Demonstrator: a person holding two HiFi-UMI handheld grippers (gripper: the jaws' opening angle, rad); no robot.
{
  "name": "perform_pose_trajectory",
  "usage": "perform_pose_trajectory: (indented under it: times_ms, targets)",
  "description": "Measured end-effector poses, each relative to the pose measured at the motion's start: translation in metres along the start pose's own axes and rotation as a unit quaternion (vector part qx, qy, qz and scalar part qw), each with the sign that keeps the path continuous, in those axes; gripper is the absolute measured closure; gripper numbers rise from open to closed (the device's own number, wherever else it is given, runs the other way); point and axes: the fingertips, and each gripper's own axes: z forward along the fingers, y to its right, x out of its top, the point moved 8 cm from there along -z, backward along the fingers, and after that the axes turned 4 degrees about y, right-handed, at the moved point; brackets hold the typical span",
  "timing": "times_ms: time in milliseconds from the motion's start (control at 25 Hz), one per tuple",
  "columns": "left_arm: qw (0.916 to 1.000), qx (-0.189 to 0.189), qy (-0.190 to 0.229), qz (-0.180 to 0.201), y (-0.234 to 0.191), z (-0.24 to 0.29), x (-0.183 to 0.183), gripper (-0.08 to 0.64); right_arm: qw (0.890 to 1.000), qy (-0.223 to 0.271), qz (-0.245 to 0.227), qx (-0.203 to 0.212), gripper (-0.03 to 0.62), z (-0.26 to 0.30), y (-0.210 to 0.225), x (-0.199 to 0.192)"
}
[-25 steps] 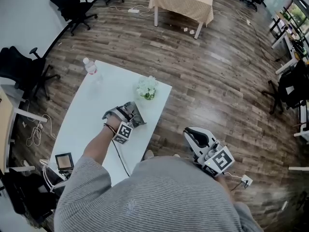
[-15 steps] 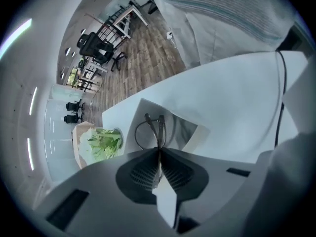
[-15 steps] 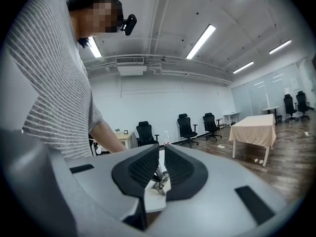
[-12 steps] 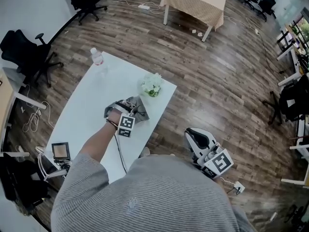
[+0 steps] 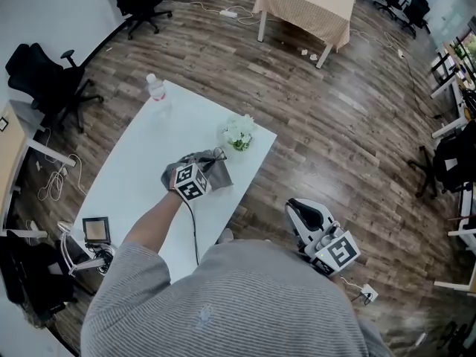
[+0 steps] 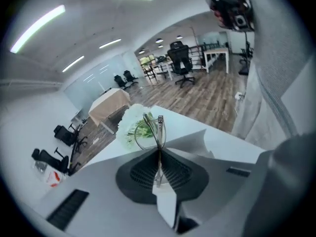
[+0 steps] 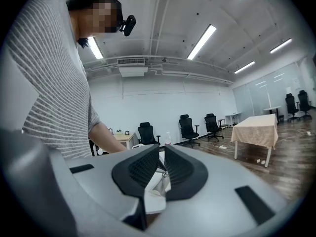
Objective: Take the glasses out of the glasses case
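Observation:
My left gripper is over the white table, shut on thin wire-framed glasses. In the left gripper view they stand folded and upright between the jaws, poking out past the tips. A grey glasses case lies on the table right under that gripper; it shows as a pale open flap beside the jaws. My right gripper hangs off the table at the person's right side, over the wood floor. In the right gripper view its jaws are together with nothing between them.
White flowers stand just beyond the case near the table's far edge. A water bottle is at the far left corner. A small black device sits by the near left end. Office chairs and a cloth-covered table stand around.
The left gripper has turned so its marker cube faces up and has shifted slightly toward the flowers. The right gripper has stayed at the person's side.

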Motion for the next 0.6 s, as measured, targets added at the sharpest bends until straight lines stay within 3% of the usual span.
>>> perform_pose_trajectory:
  times_ms: [80, 240, 480, 600]
  targets:
    - [0.9965, 0.016, 0.026, -0.078, -0.007, -0.005, -0.004, 0.534, 1.0, 0.0, -0.001, 0.001, 0.569, 0.001, 0.0, 0.0]
    - [0.9749, 0.05, 0.075, -0.203, -0.017, -0.012, -0.015, 0.534, 1.0, 0.0, -0.001, 0.003, 0.569, 0.002, 0.0, -0.001]
    - [0.9517, 0.068, 0.116, -0.276, -0.019, -0.018, -0.02, 0.534, 1.0, -0.002, -0.004, 0.008, 0.569, 0.007, 0.0, -0.001]
    - [0.9351, 0.076, 0.146, -0.314, -0.021, -0.021, -0.019, 0.534, 1.0, -0.002, -0.003, 0.011, 0.569, 0.01, 0.001, -0.001]
